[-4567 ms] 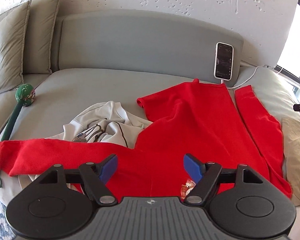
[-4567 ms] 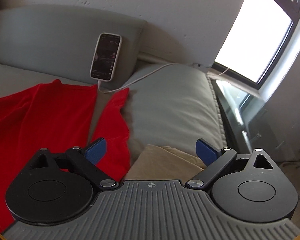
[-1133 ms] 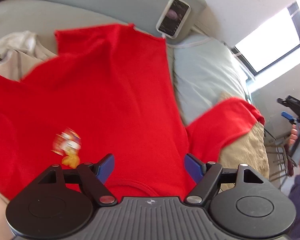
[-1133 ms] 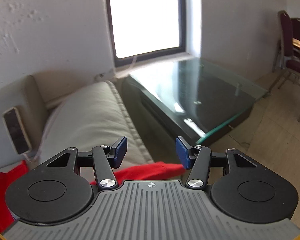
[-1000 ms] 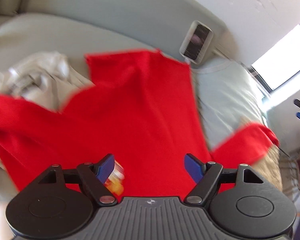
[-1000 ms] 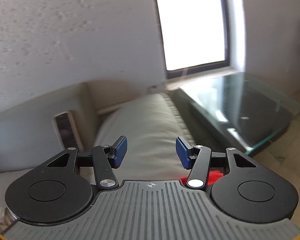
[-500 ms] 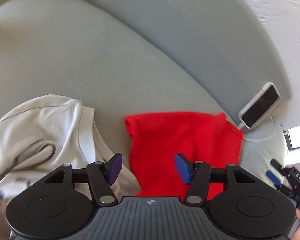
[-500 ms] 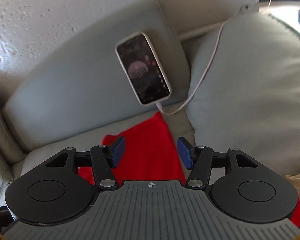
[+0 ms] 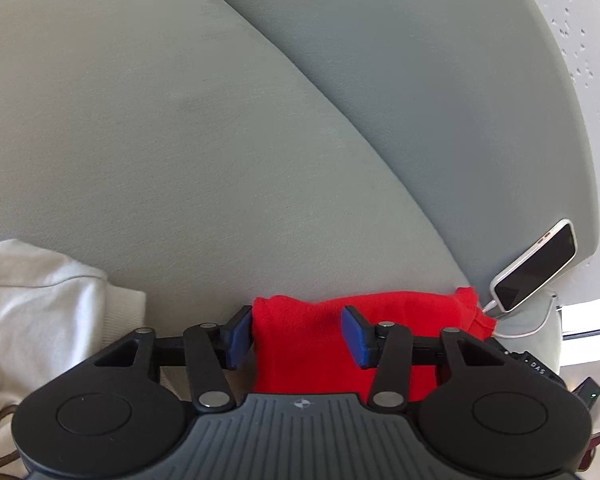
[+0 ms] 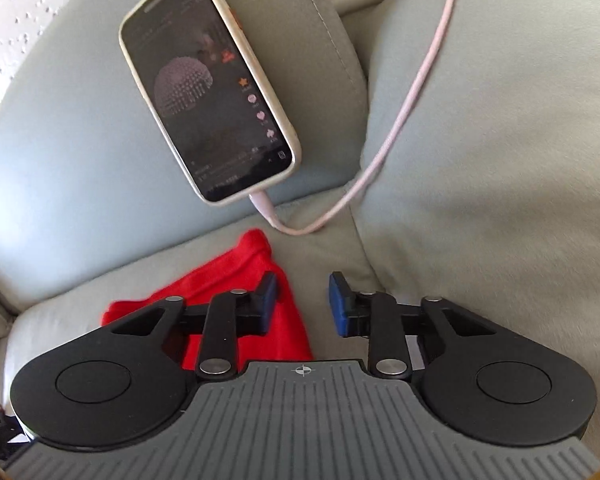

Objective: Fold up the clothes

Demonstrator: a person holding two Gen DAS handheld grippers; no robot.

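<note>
A grey sofa [image 9: 180, 128] fills both views, with its seat cushion in front and the back cushion [image 9: 440, 80] behind it. On the seat lies the red garment [image 9: 300, 344], spread flat and reaching almost to the foot of the back cushion; its far corner [image 10: 256, 240] ends just beside the plug of a pink cable [image 10: 404, 120]. To the left of the red garment, in the left wrist view, a white garment [image 9: 40, 308] lies crumpled on the seat, near it but apart. A phone [image 10: 208, 88] in a pale case leans against the back cushion with its screen lit, and the cable goes from its lower end up over a second cushion [image 10: 500, 140] at the right. The left gripper [image 9: 296, 336] is low over the far left part of the red garment, its blue fingers spread with red cloth between them, not pressed. The right gripper [image 10: 302, 302] is also spread apart, over the right edge of the red garment, and it holds nothing.
</note>
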